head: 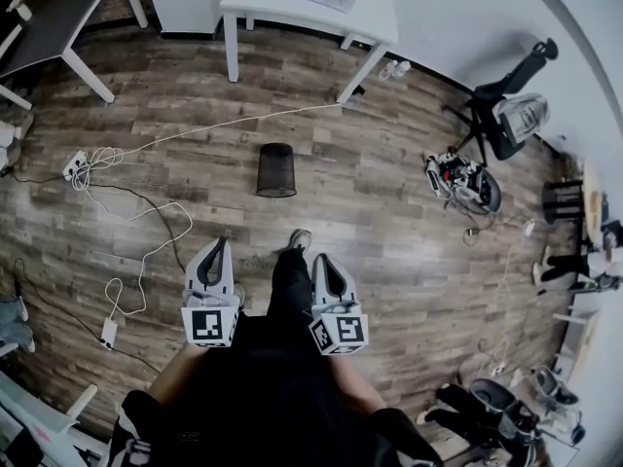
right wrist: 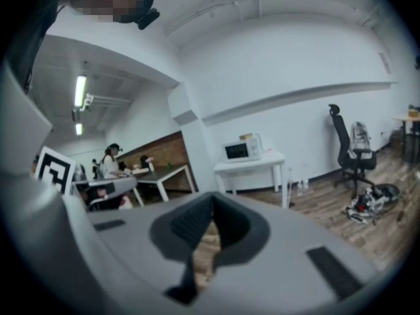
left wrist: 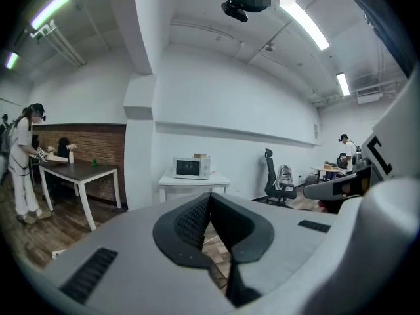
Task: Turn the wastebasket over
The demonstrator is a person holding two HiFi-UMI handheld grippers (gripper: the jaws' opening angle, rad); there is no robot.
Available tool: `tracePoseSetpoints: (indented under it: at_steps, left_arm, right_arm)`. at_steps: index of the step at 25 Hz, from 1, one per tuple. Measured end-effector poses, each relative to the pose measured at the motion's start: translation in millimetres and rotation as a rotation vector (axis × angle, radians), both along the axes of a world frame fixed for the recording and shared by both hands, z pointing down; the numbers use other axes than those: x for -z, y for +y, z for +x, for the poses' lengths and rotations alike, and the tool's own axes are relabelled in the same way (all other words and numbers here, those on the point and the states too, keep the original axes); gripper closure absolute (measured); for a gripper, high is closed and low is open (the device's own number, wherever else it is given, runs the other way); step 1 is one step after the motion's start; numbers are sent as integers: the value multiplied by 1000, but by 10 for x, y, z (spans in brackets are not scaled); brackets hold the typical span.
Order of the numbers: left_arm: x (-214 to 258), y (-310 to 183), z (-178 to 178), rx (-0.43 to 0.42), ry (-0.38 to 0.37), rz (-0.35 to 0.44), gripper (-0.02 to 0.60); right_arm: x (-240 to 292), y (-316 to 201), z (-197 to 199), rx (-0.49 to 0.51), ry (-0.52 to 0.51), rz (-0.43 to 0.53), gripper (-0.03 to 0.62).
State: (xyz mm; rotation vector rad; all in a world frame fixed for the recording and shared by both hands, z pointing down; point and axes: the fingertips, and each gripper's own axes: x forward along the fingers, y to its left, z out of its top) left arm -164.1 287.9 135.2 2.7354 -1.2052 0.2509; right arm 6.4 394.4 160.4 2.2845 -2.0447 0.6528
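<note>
Wastebasket [head: 276,170] on the floor at twelve o'clock. Left gripper [head: 215,251] and right gripper [head: 322,261], jaws closed and empty, should open near its rim.

Wears black top [head: 263,387], black trousers [head: 290,285], grey shoe [head: 300,238]. Pale grey rounded shells on left gripper [head: 217,245] and right gripper [head: 318,258], dark ribbed pads [left wrist: 190,225] inside. White cube [head: 209,325] with black square markers behind each.

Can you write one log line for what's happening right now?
left gripper: shut, empty | right gripper: shut, empty | wastebasket: on floor, untouched
</note>
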Motion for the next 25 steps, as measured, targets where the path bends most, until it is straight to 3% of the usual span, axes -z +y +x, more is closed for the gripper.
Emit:
tracePoseSetpoints:
  at_steps: [10,15,18,25]
  left_arm:
    - [-53,-636,745,180,-24,-14,548]
    - [-118,-846,925,265,-58,-27,548]
    - [-145,-974,1001,281,-100,-14,548]
    - [-324,-1355,1152,233,-87,1,548]
  right_arm:
    - [-216,-1020,848,223,2,-46,560]
    - [-501,-1494,1096,338,0,-67,560]
    - [-729,-1740,1200,387,8,-84,560]
    - [-1320,-2189,1234,453,56,-159,560]
